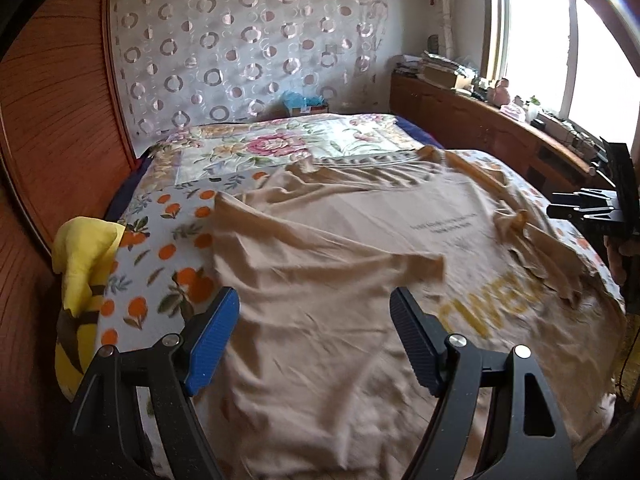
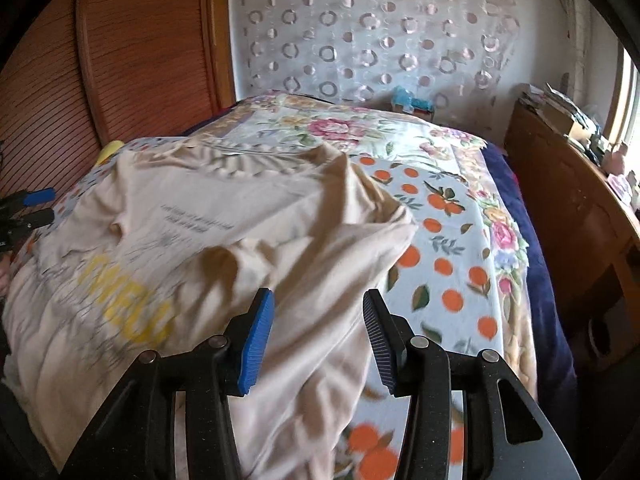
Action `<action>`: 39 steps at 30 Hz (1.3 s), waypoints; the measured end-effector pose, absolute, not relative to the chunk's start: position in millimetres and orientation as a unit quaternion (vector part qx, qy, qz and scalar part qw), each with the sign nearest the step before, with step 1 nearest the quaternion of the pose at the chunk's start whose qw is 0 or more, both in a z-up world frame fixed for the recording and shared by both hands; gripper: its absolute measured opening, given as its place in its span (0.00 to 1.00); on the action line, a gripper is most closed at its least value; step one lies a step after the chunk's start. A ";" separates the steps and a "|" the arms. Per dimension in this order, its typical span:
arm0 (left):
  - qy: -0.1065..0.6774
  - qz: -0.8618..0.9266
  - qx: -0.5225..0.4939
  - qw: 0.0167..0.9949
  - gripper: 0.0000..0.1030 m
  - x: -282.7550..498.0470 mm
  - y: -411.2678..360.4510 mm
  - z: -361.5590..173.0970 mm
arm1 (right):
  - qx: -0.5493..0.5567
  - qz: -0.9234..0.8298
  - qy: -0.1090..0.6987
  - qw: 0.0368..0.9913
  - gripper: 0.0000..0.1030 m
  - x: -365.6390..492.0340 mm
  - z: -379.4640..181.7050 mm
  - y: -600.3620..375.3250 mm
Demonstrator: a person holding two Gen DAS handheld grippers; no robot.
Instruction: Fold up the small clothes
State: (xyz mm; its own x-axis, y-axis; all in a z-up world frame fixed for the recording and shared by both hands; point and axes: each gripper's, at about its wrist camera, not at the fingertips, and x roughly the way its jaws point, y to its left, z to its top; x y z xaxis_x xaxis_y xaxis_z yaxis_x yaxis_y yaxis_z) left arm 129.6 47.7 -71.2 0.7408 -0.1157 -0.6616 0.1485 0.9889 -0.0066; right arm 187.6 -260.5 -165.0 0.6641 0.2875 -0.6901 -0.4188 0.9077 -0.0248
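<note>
Nearest my left camera, the left gripper (image 1: 314, 332) has its jaws spread wide with nothing between them, poised above the beige T-shirt (image 1: 320, 248). My right gripper (image 2: 319, 338) is likewise parted and empty over the shirt's rumpled side. The shirt lies spread but wrinkled on the orange-print sheet (image 2: 448, 264), yellow lettering (image 1: 492, 304) facing up. A yellow plush toy (image 1: 82, 264) sits at the bed's left edge. Beyond lies a floral bedspread (image 1: 280, 146), then a circle-patterned curtain (image 1: 248, 40) and a cluttered wooden cabinet (image 1: 472, 120) under the window (image 1: 560, 48).
</note>
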 end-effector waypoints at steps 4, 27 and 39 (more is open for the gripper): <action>0.364 -0.063 0.025 0.929 0.76 150.1 55.3 -76.0 | -0.086 0.191 0.377 0.902 0.58 216.0 -175.0 -259.1; 0.439 -0.038 0.003 0.898 0.76 244.2 114.0 -114.0 | -0.054 0.186 0.378 0.905 0.04 307.3 -179.9 -301.1; 0.436 -0.060 -0.006 0.898 0.63 261.9 114.0 -110.6 | -0.053 0.188 0.388 0.901 0.04 317.2 -192.3 -306.2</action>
State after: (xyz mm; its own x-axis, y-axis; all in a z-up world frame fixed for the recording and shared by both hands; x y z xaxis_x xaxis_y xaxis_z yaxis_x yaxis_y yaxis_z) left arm 261.9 114.0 -110.6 0.6120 -0.1133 -0.7827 0.1029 0.9927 -0.0632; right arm 317.2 -306.2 -192.3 0.6283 0.2975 -0.7189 -0.3796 0.9238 0.0505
